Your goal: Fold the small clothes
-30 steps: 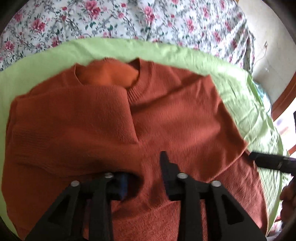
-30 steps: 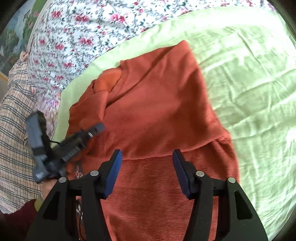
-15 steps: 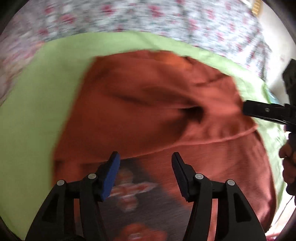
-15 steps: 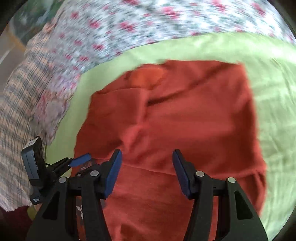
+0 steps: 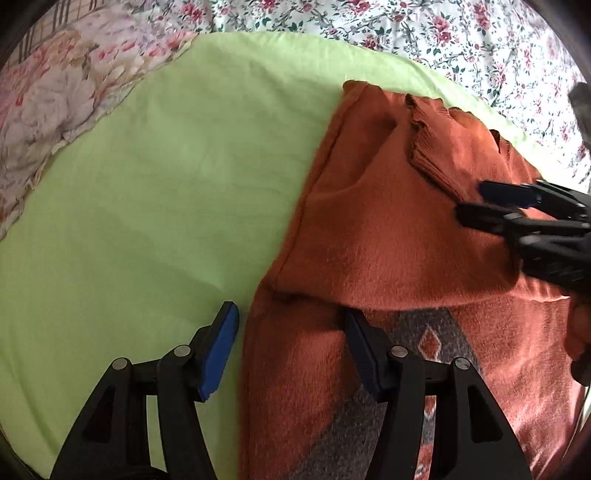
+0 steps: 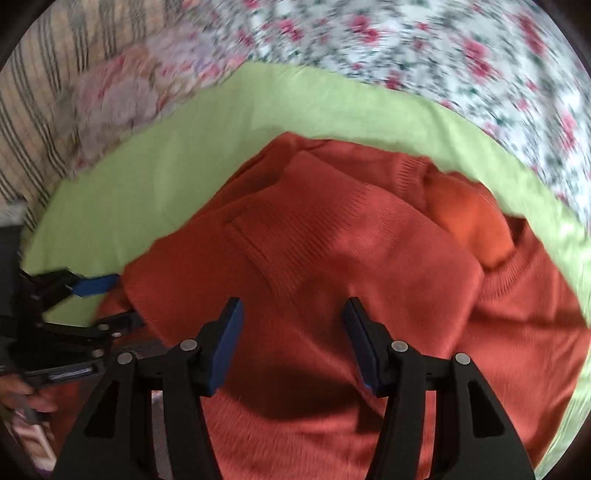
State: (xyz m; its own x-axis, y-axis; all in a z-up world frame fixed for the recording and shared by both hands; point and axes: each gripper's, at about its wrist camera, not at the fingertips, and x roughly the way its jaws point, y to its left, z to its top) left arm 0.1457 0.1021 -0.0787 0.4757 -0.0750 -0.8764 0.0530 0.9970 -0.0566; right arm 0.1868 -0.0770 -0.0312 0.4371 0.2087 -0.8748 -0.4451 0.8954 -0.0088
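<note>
A rust-orange knit sweater (image 5: 388, 229) lies on a light green sheet (image 5: 155, 192), both sleeves folded in over its body; it also shows in the right wrist view (image 6: 351, 266). A grey and orange patterned part (image 5: 417, 354) shows near its lower hem. My left gripper (image 5: 288, 343) is open, its jaws astride the sweater's left side edge near the hem. My right gripper (image 6: 291, 339) is open and empty, just over the folded sleeve. The right gripper also shows in the left wrist view (image 5: 491, 205), and the left gripper in the right wrist view (image 6: 107, 299).
The green sheet (image 6: 155, 184) lies on a bed with a red-flowered cover (image 5: 424, 29). A pale floral quilt (image 5: 48, 96) and a striped fabric (image 6: 40, 96) lie at the left.
My left gripper has let go of the folded sleeve and swung left to the sweater's side edge. My right gripper has moved left and forward over the sweater.
</note>
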